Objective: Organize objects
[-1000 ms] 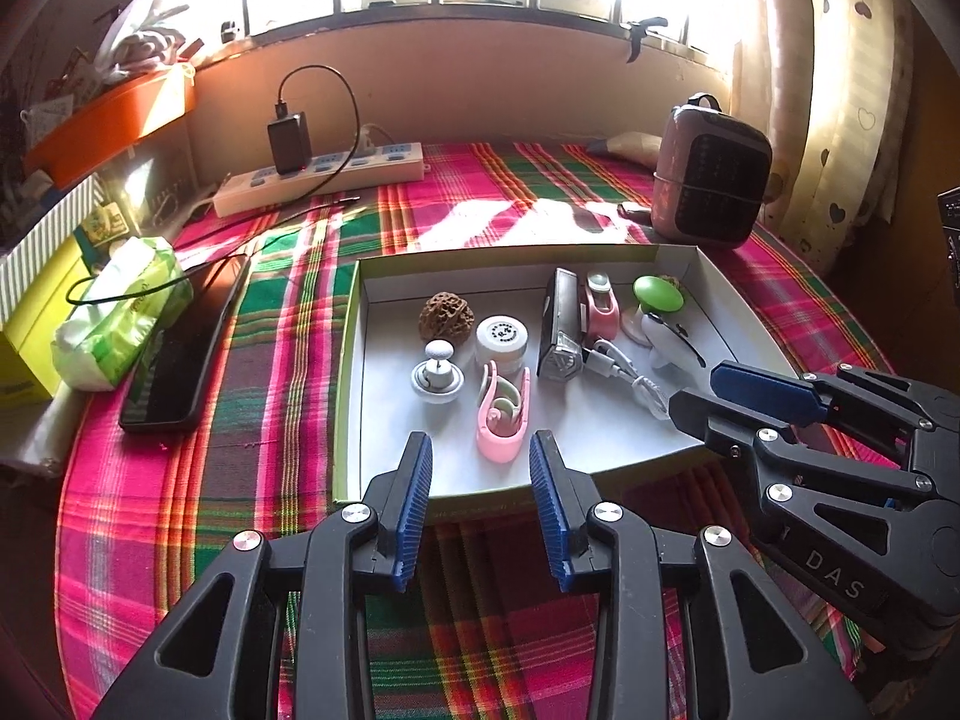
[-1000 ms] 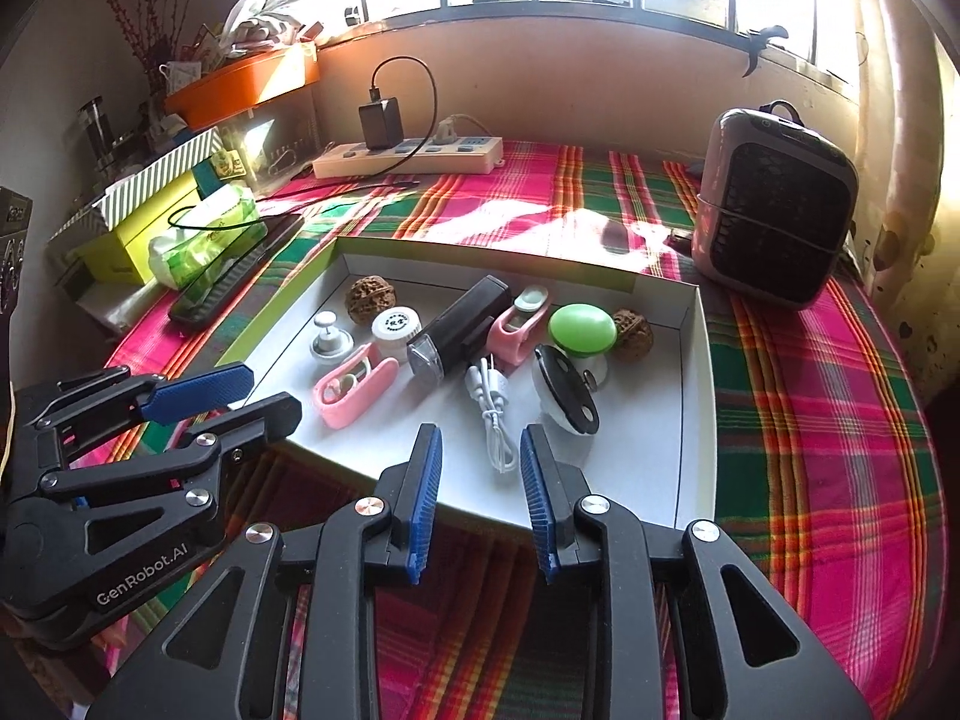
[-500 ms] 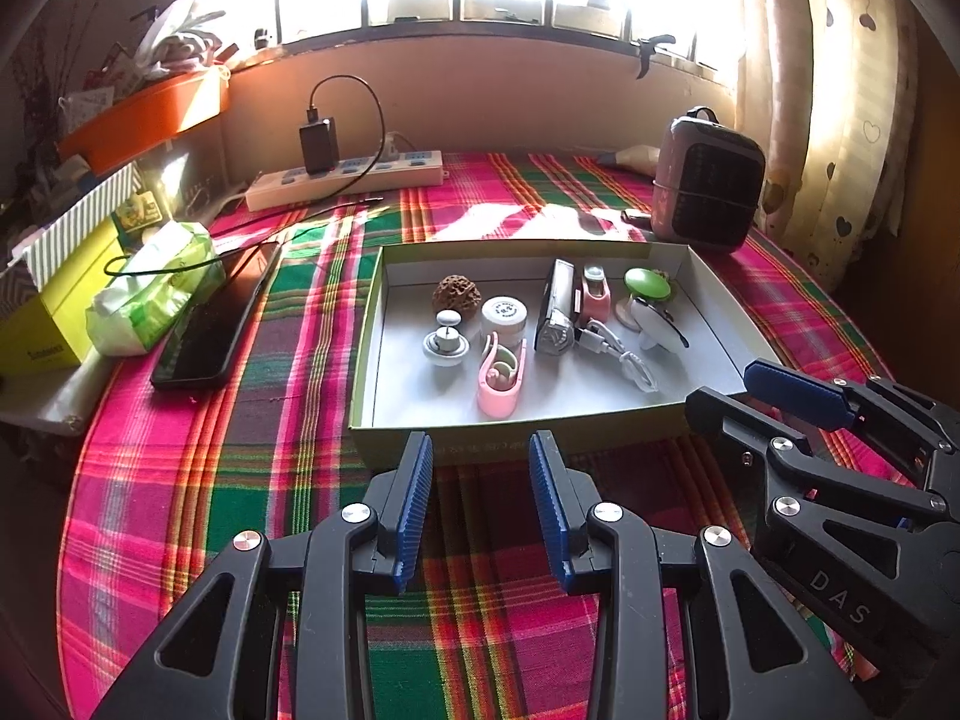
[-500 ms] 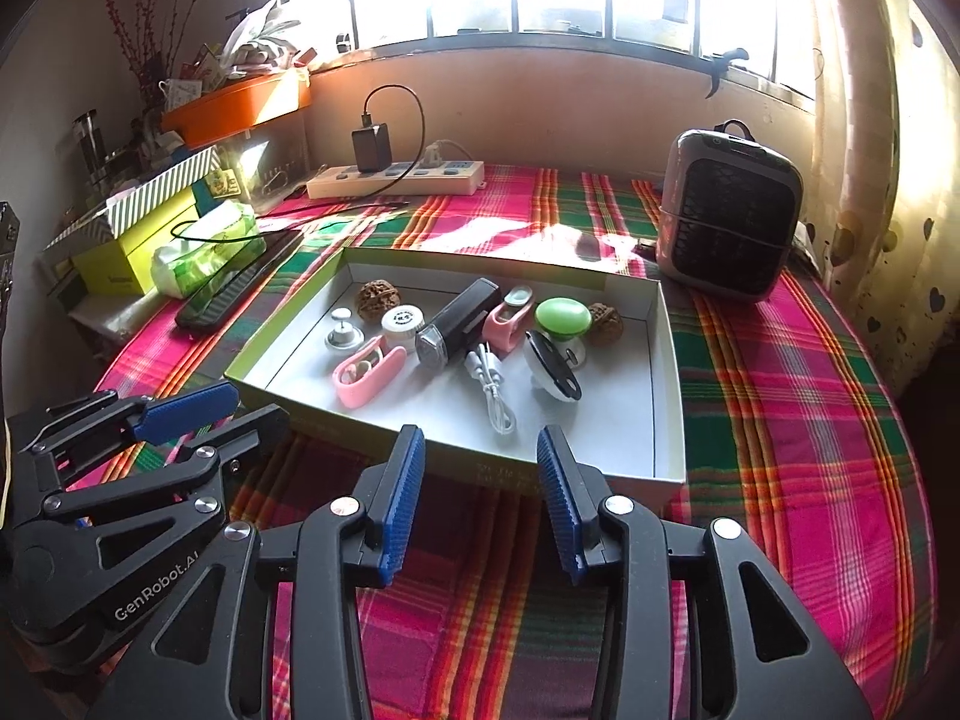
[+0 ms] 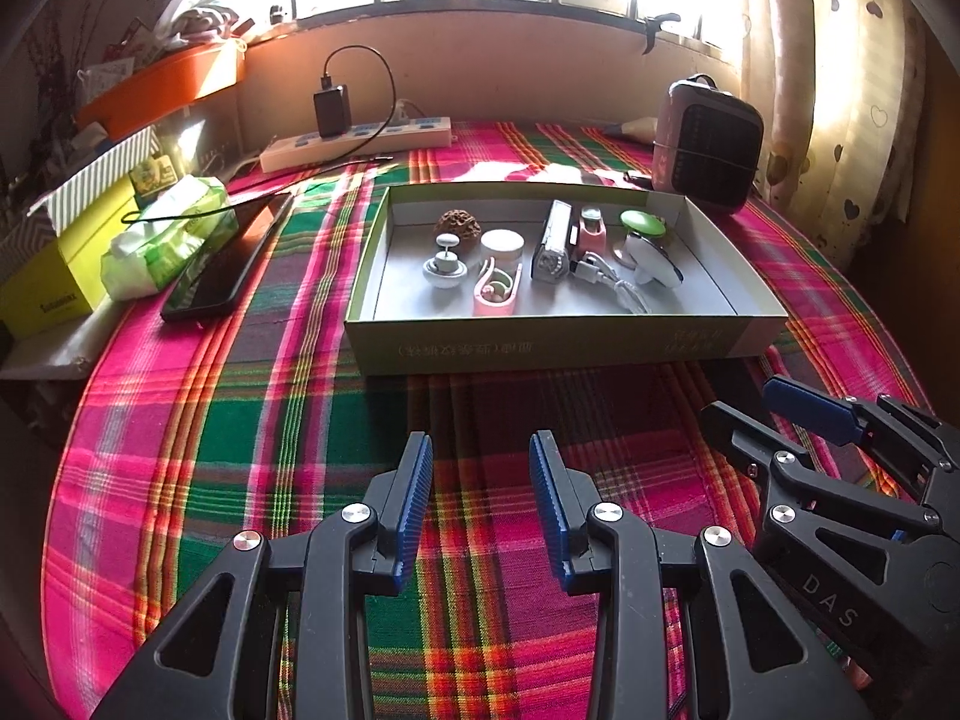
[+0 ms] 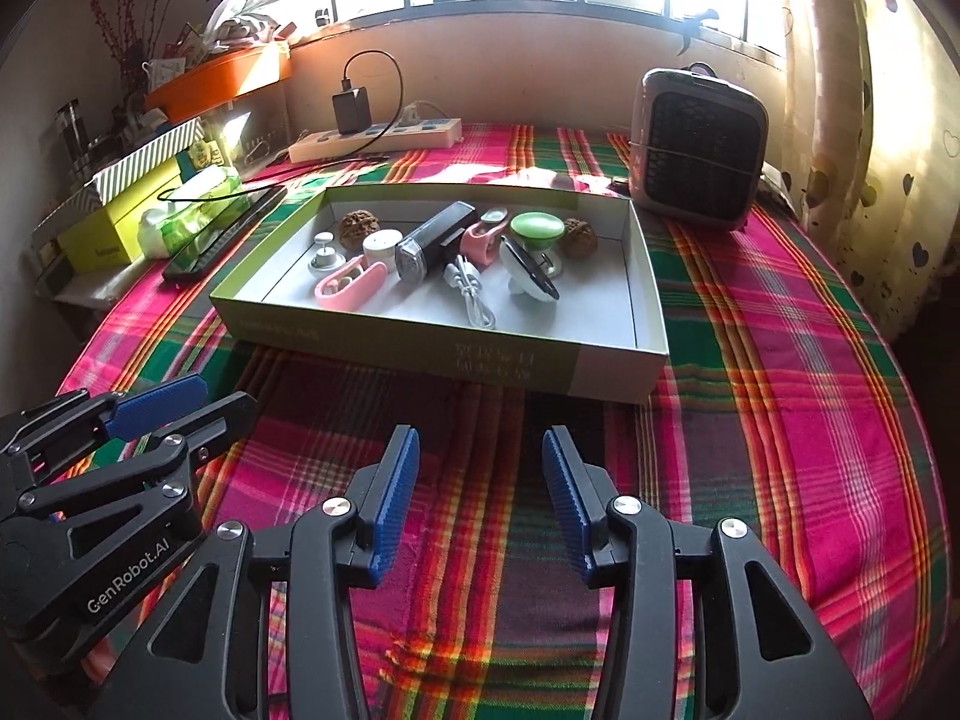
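A shallow cardboard box [image 5: 558,348] [image 6: 420,354] sits mid-table on the plaid cloth. Inside lie a walnut [image 5: 457,223], a white round jar [image 5: 501,245], a pink clip [image 5: 495,291] [image 6: 351,285], a dark torch [image 5: 552,243] [image 6: 429,237], a white cable [image 6: 471,294], a green-topped piece [image 6: 537,228] and several other small items. My left gripper [image 5: 480,480] hangs open over bare cloth in front of the box, nothing between its blue pads. My right gripper [image 6: 479,474] is beside it, its jaws opening and empty.
A small heater [image 6: 699,150] stands at the back right. A power strip with a charger [image 5: 360,135] lies along the far wall. A phone [image 5: 225,264], a wipes pack [image 5: 165,237] and a yellow box [image 5: 66,264] line the left side. The round table's edge curves close at both sides.
Both grippers have drawn back from the box, which now lies farther away with cloth between. The right gripper's jaws have spread wider. The left jaws keep the same gap.
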Demonstrator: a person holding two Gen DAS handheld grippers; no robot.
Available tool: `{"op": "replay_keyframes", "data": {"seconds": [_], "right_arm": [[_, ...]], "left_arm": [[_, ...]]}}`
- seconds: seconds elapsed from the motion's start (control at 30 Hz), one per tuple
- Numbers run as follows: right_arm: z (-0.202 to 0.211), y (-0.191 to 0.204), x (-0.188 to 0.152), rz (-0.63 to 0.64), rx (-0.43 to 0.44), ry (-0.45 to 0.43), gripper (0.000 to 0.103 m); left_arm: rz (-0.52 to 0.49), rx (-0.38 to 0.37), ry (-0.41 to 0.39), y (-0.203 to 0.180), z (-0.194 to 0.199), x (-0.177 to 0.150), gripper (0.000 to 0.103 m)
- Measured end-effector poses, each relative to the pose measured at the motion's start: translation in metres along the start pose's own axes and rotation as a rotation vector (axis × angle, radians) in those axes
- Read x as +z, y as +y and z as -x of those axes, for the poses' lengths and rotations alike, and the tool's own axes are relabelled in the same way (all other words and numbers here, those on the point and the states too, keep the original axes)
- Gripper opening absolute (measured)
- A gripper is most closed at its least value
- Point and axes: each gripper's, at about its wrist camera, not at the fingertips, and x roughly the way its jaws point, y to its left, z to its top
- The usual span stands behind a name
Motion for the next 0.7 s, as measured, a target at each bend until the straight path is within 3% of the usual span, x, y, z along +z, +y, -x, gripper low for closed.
{"op": "replay_keyframes", "data": {"seconds": [0.53, 0.7], "right_arm": [[0.003, -0.005, -0.022, -0.011, -0.056, 0.045, 0.046], [0.002, -0.011, -0.026, -0.034, -0.059, 0.055, 0.054]], "left_arm": [[-0.022, -0.002, 0.035, -0.015, -0.001, -0.025, 0.032], [-0.013, 0.007, 0.027, -0.017, -0.001, -0.025, 0.035]]}}
